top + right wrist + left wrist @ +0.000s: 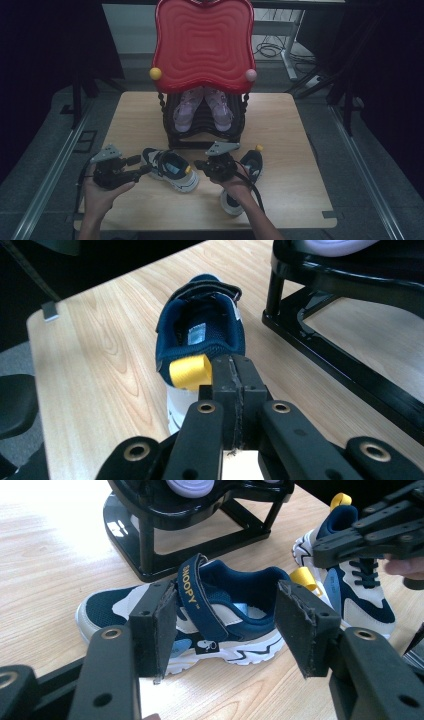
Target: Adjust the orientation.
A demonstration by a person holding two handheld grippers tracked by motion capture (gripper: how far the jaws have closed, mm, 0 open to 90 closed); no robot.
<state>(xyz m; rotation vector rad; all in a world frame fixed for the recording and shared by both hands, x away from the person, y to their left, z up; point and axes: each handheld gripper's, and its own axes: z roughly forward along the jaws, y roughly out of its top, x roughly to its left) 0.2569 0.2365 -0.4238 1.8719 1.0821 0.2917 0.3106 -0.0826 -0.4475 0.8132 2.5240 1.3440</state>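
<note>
Two navy and white sneakers lie on the wooden table. The left sneaker has a strap and a yellow heel loop. My left gripper stands open just short of its side, touching nothing. My right gripper is shut, its tips at the heel collar beside the yellow loop. I see nothing between its pads. The second sneaker lies under the right hand, partly hidden.
A black shoe rack stands at the table's middle back, holding a pair of pink shoes. A red wavy tray tops it. Bare wood lies to the left and right of the rack.
</note>
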